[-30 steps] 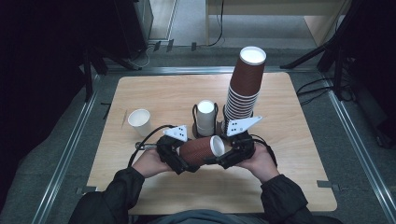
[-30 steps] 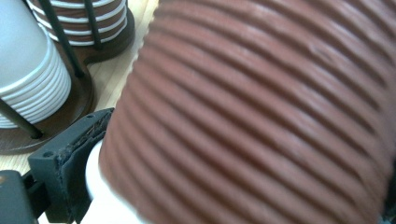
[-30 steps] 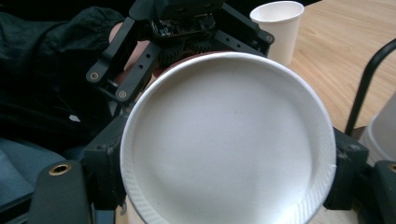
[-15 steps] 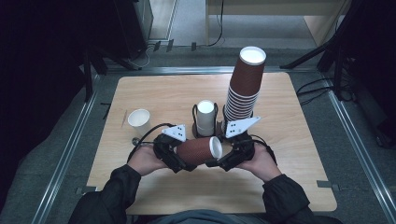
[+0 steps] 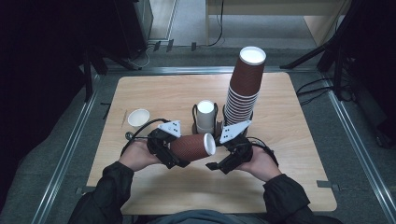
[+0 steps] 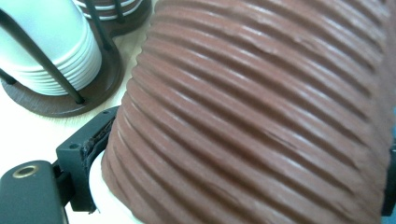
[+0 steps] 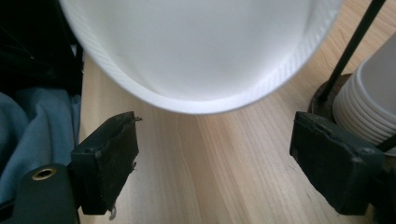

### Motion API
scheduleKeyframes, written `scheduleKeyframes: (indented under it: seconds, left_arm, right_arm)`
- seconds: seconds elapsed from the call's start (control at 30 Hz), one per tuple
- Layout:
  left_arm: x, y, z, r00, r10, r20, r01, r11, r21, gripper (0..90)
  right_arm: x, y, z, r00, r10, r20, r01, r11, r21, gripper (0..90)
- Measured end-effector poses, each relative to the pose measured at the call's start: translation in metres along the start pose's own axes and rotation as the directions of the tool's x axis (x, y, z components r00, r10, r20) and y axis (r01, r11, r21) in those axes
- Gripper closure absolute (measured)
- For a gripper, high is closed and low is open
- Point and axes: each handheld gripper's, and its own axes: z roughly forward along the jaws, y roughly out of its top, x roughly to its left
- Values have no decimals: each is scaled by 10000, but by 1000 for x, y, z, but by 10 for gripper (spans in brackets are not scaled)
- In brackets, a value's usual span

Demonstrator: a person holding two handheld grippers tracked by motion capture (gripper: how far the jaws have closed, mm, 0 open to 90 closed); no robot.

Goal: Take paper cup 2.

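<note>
The left gripper (image 5: 173, 151) clamps a ribbed brown cup (image 5: 192, 146) lying on its side above the table (image 5: 289, 186), its white-lined mouth pointing toward 3 o'clock. The right gripper (image 5: 223, 161) sits just beside that mouth at its 4 o'clock, jaws spread wide and holding nothing. At the cup's 12 o'clock stands a holder of white cups (image 5: 205, 116), with a tall brown cup stack (image 5: 243, 88) at 1 o'clock.

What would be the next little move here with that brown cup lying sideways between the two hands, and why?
Probably the right gripper should ease forward so its fingers straddle the white rim of the brown cup. The left gripper holds the cup on its side, mouth toward the right one, whose fingers stand open just short of the rim, touching nothing.
</note>
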Motion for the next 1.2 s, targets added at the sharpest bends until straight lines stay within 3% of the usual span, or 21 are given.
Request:
scheduleKeyframes:
  seconds: [0.23, 0.53, 0.77, 0.9, 1.03, 1.2]
  left_arm:
    - [1, 4, 5, 9992, 162, -355, -134, 9969, 777, 79]
    - [2, 4, 15, 9961, 456, -753, -319, 9842, 1742, 79]
    - [1, 3, 26, 9958, 595, -701, -424, 9735, 2249, 79]
    - [-1, 5, 30, 9946, 694, -777, -495, 9710, 2341, 75]
    - [-5, 6, 34, 9952, 774, -594, -610, 9685, 2413, 76]
    - [-7, 8, 39, 9948, 884, -506, -724, 9629, 2598, 76]
  right_arm:
    - [-3, -4, 1, 9999, -83, 138, 78, 9994, 351, 162]
    - [-3, -5, 4, 9993, -263, 264, 248, 9980, 578, 161]
    - [-2, -2, 8, 9989, -346, 301, 325, 9973, 658, 158]
    - [0, 1, 10, 9985, -472, 266, 455, 9972, 597, 155]
    - [2, 4, 12, 9976, -668, 202, 655, 9961, 593, 148]
    - [5, 9, 20, 9964, -853, 33, 847, 9925, 881, 144]
